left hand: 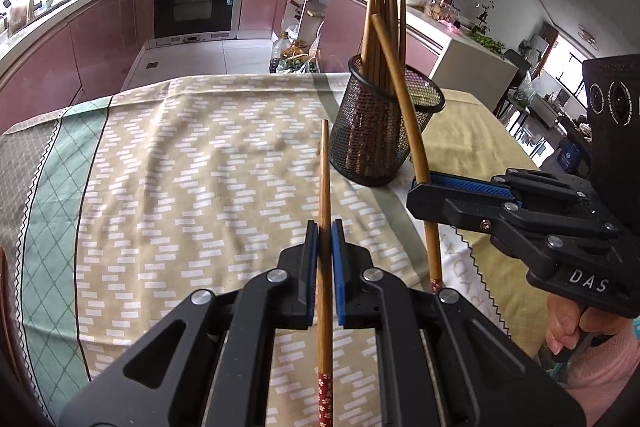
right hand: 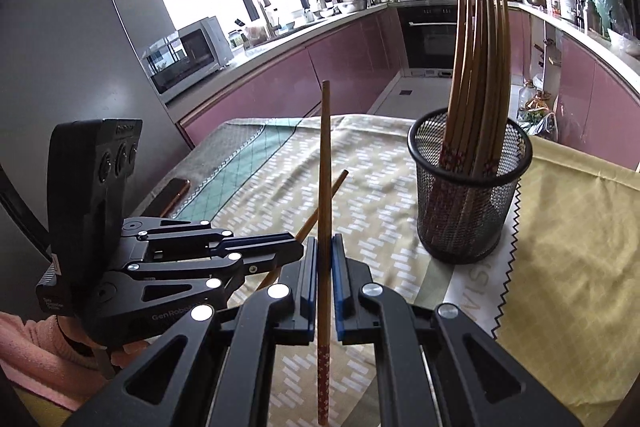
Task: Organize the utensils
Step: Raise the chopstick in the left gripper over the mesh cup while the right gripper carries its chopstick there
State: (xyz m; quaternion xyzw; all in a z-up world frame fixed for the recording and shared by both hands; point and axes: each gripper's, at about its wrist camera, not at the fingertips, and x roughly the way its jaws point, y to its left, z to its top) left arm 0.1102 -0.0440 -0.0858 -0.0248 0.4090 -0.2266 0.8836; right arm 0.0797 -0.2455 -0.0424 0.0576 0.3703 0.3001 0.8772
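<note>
A black mesh cup [left hand: 380,131] stands on the table and holds several wooden chopsticks [left hand: 384,7]; it also shows in the right wrist view [right hand: 468,195]. My left gripper [left hand: 325,227] is shut on one chopstick [left hand: 325,179] that points forward, left of the cup. My right gripper [right hand: 325,241] is shut on another chopstick [right hand: 326,155], held upright in front of the cup. In the left wrist view the right gripper [left hand: 420,187] holds its chopstick [left hand: 400,87] tilted, its tip near the cup's rim. The left gripper [right hand: 296,251] shows at left in the right wrist view.
A patterned beige and green cloth [left hand: 180,155] covers the table, with a yellow cloth [right hand: 580,247] to the right. A dark phone [right hand: 172,195] lies at the table's far left edge. Kitchen counters and an oven [left hand: 196,3] stand behind.
</note>
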